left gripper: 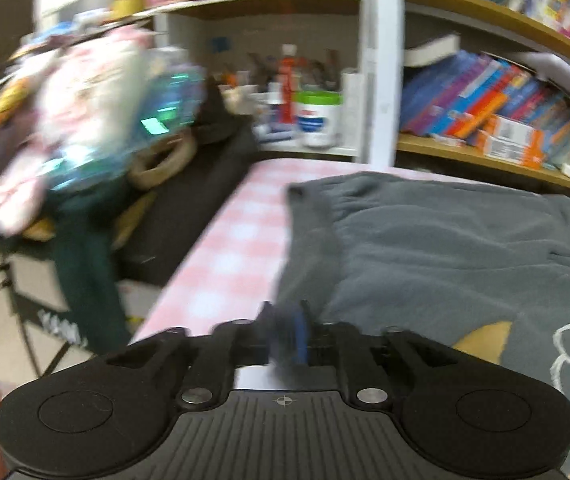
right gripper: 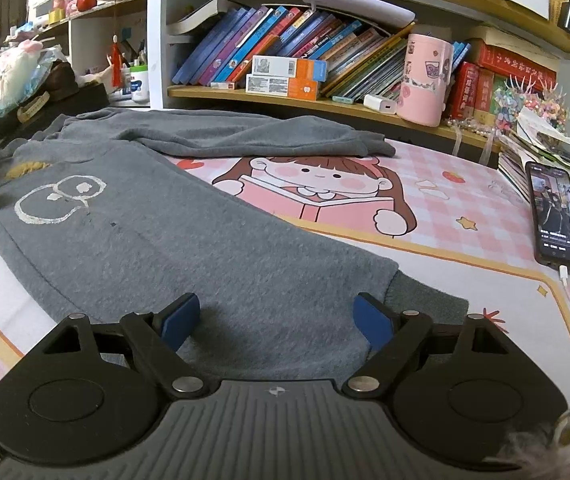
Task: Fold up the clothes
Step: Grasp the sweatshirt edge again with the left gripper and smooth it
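A grey sweatshirt point(right gripper: 173, 232) with a white cartoon print lies on the pink checked table cover point(right gripper: 465, 208), one sleeve folded across its far side. My right gripper point(right gripper: 277, 320) is open, its blue pads either side of the hem, low over the cloth. In the left wrist view the sweatshirt point(left gripper: 425, 240) lies ahead and to the right. My left gripper point(left gripper: 285, 336) is shut, and a strip of the grey cloth runs up from its tips. That view is blurred.
A phone point(right gripper: 557, 216) on a white cable lies at the right by a stack of papers point(right gripper: 545, 148). Bookshelves point(right gripper: 325, 56) and a pink cup point(right gripper: 425, 80) stand behind. A cluttered black case point(left gripper: 181, 208) with bags stands beyond the table's left edge.
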Demonstrator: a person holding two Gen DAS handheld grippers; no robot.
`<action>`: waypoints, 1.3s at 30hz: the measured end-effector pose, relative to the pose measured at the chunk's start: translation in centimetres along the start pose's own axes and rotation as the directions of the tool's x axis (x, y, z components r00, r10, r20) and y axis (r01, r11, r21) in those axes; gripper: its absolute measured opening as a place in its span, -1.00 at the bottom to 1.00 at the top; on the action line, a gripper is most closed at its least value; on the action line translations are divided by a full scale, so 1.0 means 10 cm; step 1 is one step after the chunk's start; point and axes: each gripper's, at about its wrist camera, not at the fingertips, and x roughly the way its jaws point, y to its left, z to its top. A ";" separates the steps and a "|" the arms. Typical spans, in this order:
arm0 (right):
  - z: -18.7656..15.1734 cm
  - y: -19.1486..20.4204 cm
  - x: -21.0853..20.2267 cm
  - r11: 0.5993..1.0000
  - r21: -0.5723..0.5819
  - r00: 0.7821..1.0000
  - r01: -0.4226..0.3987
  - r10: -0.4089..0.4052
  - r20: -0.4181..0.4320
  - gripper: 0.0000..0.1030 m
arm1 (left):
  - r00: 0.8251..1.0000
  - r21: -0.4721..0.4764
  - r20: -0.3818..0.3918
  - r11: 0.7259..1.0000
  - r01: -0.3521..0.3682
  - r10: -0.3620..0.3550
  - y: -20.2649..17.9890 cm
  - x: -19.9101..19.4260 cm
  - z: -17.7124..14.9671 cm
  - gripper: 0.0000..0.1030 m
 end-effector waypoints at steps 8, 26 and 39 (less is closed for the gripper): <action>0.00 -0.04 -0.01 1.000 0.000 1.000 0.017 -0.017 -0.005 0.45 | 0.998 -0.146 -0.033 0.988 0.040 -0.046 0.12 0.16 -0.03 -0.02; 0.01 -0.06 0.02 1.000 -0.001 1.000 0.026 -0.026 -0.010 0.44 | 0.998 -0.250 -0.025 0.967 0.051 -0.060 0.33 -0.02 -0.27 -0.64; 0.03 -0.03 0.01 1.000 0.005 1.000 0.018 -0.018 0.002 0.47 | 0.992 -0.091 0.116 0.995 0.050 -0.039 0.02 -0.37 -0.04 -0.31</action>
